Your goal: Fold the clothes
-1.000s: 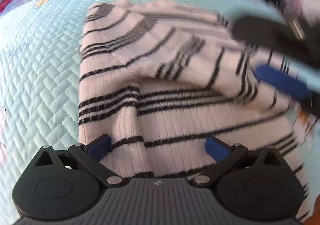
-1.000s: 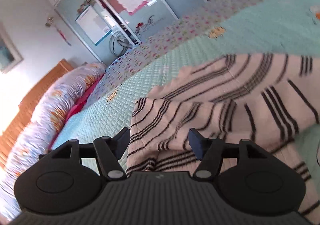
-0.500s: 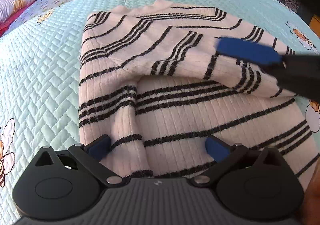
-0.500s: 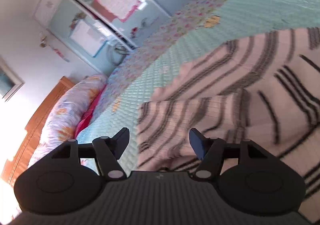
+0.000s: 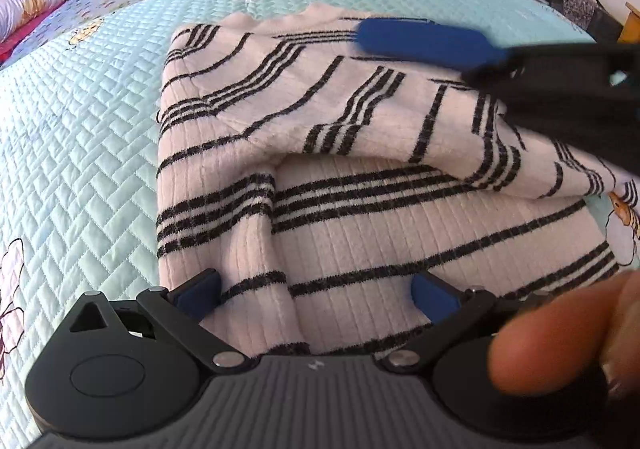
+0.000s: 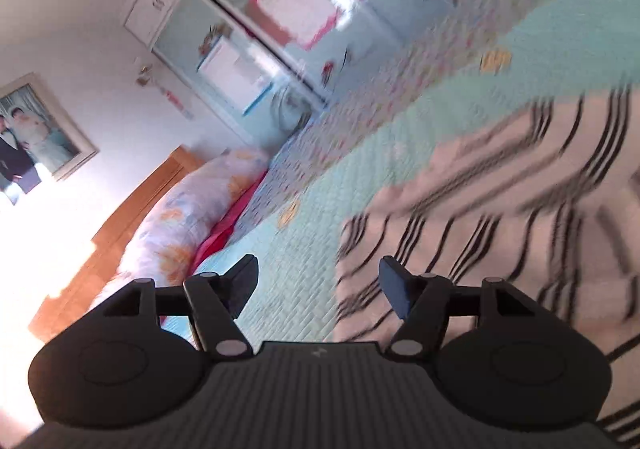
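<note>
A cream sweater with black stripes [image 5: 360, 209] lies partly folded on the bed, its upper part [image 5: 304, 97] doubled over the body and one sleeve laid down the left side. My left gripper [image 5: 316, 291] hovers open over the sweater's near hem, its blue pads wide apart and not pressing the cloth. The right gripper's blue finger [image 5: 428, 39] reaches in from the right above the folded top. In the right wrist view the right gripper [image 6: 316, 273] is open and holds nothing, with the sweater [image 6: 500, 233] blurred just to its right.
The mint quilted bedspread [image 5: 80, 121] surrounds the sweater. A floral pillow [image 6: 180, 233] and wooden headboard [image 6: 116, 249] lie at the bed's far end, with a wardrobe [image 6: 280, 29] beyond. A person's fingertip [image 5: 560, 337] rests on the left gripper's body.
The right gripper swung across above the sweater and now sits over its top right. Its view tipped up toward the wall, sliding the sweater rightward. A fingertip appeared at lower right of the left wrist view.
</note>
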Tool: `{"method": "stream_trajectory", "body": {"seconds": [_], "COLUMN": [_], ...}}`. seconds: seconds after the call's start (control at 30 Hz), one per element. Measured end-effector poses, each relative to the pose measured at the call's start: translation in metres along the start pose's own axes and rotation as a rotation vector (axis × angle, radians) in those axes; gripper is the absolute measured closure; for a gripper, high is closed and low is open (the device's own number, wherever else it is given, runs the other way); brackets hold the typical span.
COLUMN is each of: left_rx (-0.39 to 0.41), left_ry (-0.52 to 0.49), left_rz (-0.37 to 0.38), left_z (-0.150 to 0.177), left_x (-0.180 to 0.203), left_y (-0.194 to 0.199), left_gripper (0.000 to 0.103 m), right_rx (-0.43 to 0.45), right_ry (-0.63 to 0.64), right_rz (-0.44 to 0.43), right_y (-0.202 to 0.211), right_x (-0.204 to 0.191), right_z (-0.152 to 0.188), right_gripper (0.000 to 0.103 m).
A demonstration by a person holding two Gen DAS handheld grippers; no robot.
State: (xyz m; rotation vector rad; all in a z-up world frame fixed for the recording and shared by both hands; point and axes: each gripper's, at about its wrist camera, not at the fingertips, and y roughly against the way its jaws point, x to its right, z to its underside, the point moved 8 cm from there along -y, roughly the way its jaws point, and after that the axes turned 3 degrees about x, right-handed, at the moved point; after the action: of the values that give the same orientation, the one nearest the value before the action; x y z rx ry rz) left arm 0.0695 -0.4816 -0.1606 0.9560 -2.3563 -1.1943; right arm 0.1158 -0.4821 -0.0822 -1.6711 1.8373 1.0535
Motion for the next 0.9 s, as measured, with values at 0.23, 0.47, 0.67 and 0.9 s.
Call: {"method": "stream_trajectory", "body": {"seconds": [0.23,0.47,0.67,0.9], "left_rx": [0.000,0.051,0.008,0.052], "left_ry": [-0.041,-0.026,0.008,0.026], "left_rz": [-0.006,0.027,-0.013,-0.003], "left_z": [0.000,0.003,-0.003,-0.001], "left_x": [0.002,-0.001,0.001,-0.006], "left_y": [-0.002,0.001,-0.003,-0.005], "left_gripper": [0.000,0.000,0.000,0.000], "right_rx": [-0.033,-0.039,0.020,0.047], "right_ry": [0.020,0.072,0.040,0.010], "right_rz": [-0.082,-0.098,-0.063,-0.029], "right_y": [-0.003,0.000,0.009,0.015], "right_x": [-0.006,-0.018,-0.010,-0.003], "right_z": [0.001,0.007,-0.001,0.000], "right_gripper": [0.035,0.035,0.035,0.035]}}
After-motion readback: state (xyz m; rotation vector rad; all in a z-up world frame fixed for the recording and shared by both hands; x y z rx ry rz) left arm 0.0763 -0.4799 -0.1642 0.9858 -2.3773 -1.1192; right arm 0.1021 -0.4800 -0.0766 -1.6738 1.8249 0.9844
